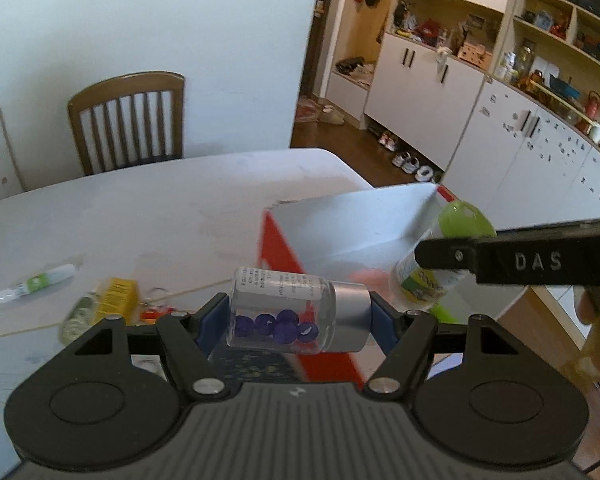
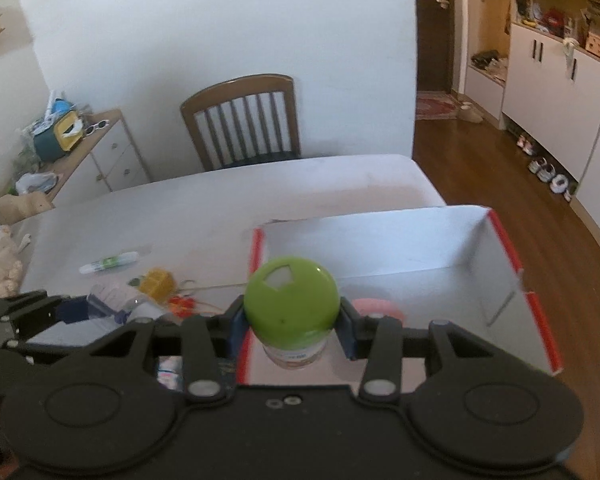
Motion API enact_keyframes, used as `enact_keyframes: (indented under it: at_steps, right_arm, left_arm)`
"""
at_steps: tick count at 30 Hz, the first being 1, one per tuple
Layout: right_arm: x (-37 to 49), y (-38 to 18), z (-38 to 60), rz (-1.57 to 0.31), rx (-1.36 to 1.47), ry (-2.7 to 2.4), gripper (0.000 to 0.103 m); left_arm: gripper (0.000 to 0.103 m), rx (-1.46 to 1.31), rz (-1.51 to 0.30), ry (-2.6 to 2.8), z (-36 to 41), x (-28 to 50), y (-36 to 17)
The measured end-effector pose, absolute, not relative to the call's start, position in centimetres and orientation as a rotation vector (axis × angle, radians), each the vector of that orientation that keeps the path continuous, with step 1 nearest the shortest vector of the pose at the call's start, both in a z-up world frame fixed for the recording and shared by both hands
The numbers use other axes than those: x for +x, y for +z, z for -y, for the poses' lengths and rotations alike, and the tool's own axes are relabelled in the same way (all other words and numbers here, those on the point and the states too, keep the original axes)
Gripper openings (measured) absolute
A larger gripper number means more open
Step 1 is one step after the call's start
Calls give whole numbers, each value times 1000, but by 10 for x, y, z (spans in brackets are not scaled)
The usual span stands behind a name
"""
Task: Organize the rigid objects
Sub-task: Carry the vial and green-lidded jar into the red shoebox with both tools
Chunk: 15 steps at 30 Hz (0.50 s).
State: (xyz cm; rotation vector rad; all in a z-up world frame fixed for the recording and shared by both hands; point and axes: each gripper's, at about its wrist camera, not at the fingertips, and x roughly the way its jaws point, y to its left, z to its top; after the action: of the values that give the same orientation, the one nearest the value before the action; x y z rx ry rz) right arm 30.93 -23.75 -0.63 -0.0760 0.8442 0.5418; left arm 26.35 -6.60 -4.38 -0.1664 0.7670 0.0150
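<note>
The left gripper (image 1: 296,320) pinches a clear glass jar (image 1: 284,312) lying sideways between its blue pads, one pad on the jar's base and the other on its silver cap. Dark blue beads sit in the lower side of the jar, and a white printed label covers the upper side. The jar is held in the air just in front of a white box with red edges (image 1: 360,220). The right gripper (image 2: 290,320) clamps a white bottle with a round green cap (image 2: 290,300), held upright with the cap toward the camera, above the near left corner of the same open box (image 2: 380,240). A pink object lies on the box floor just beyond the bottle; what it is cannot be told. The box rests on a pale table (image 2: 220,208). To its left on the tabletop lie a small white tube with a green label (image 2: 108,262), a yellow packet (image 2: 156,280) and other small items too blurred to name. A wooden chair (image 2: 244,124) stands at the table's far edge against a white wall.
</note>
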Motion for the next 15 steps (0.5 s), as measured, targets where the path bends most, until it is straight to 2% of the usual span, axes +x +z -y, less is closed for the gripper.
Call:
enact_keyframes:
  at_steps: [15]
  right_arm:
    - [370, -41, 324, -908, -60, 470, 43]
  left_arm:
    - [73, -137, -893, -17, 152, 325, -88]
